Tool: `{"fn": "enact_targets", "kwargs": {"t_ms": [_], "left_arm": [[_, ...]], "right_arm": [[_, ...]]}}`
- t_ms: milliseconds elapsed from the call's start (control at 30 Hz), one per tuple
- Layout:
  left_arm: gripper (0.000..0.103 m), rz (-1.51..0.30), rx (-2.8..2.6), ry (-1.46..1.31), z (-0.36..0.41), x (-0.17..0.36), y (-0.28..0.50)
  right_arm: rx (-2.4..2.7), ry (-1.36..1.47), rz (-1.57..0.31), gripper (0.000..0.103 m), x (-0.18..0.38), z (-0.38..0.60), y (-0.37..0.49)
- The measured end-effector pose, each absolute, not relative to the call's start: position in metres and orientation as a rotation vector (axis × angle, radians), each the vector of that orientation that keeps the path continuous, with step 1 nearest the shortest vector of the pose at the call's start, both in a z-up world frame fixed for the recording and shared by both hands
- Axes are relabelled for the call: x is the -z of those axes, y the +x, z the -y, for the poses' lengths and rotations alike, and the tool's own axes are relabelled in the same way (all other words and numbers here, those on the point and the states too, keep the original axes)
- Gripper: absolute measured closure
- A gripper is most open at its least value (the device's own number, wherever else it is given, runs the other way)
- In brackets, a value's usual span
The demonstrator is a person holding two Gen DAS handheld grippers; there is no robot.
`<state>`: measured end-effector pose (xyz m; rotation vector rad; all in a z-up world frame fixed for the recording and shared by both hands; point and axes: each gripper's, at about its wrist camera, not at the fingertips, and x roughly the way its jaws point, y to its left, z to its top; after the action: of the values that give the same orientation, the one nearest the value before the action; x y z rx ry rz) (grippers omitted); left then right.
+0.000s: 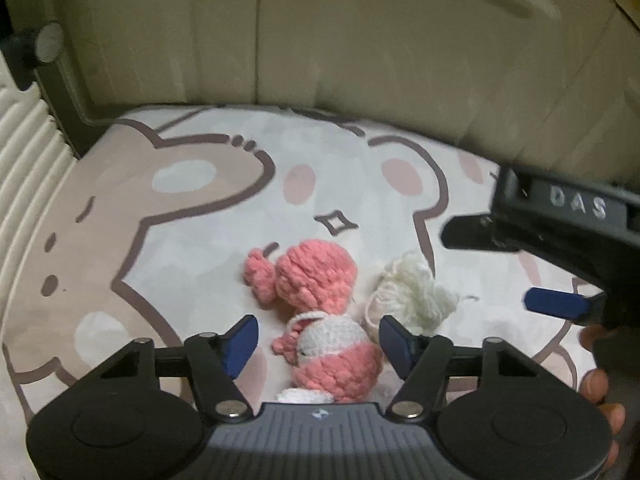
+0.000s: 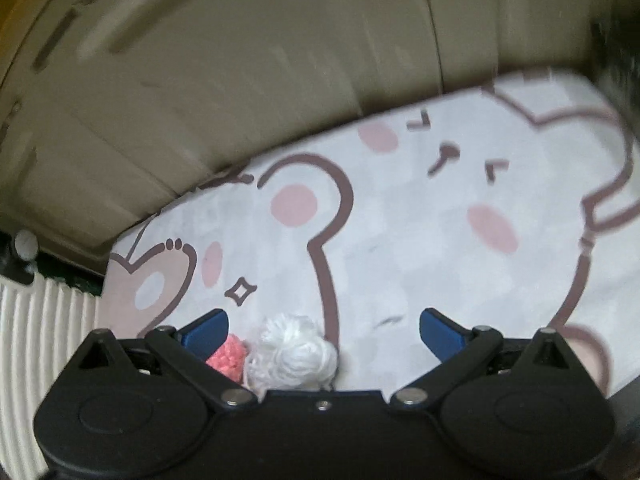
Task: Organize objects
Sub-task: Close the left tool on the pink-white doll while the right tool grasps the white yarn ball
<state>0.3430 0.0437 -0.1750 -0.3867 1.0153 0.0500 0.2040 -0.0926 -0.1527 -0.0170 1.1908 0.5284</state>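
Note:
A pink knitted toy lies on the bear-print mat. A pink-and-white knitted toy lies just in front of it, between the open blue fingers of my left gripper. A white yarn bundle lies to the right of them. My right gripper is open and empty above the white yarn bundle, with a bit of pink toy by its left finger. The right gripper also shows at the right edge of the left wrist view.
A beige cabinet front rises behind the mat. A white ribbed panel stands at the left. A dark bracket with a round knob is at the back left corner.

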Motion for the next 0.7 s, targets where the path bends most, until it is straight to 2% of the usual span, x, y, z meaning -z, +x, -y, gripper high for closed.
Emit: {"fn": "enact_targets", "kwargs": {"t_ms": [200,333,533,567,600,700], "left_arm": [[0.039,-1.03,-0.033,-0.363,-0.037,0.183,0.347],[0.039,-1.041,-0.029,-0.362,-0.035,0.187,0.35],[0.042,-1.061,-0.019,-0.366,-0.034,0.192,0.352],[0.042,-1.066,-0.017,-0.376,-0.035,0.193,0.352],[0.043,-1.069,-0.016,-0.385,-0.035,0.194,0.353],[0.043,-1.079,-0.023,-0.403,-0.035,0.197,0.354]], "right_arm": [[-0.516,0.039,-1.297,0.017,0.175,0.088,0.205],[-0.532,0.049,-1.342,0.021,0.185,0.083,0.203],[-0.526,0.017,-1.365,0.033,0.195,0.078,0.201],[-0.528,0.005,-1.36,0.04,0.195,0.078,0.201],[-0.534,-0.001,-1.361,0.05,0.194,0.078,0.2],[-0.554,0.036,-1.375,0.06,0.194,0.082,0.201]]}}
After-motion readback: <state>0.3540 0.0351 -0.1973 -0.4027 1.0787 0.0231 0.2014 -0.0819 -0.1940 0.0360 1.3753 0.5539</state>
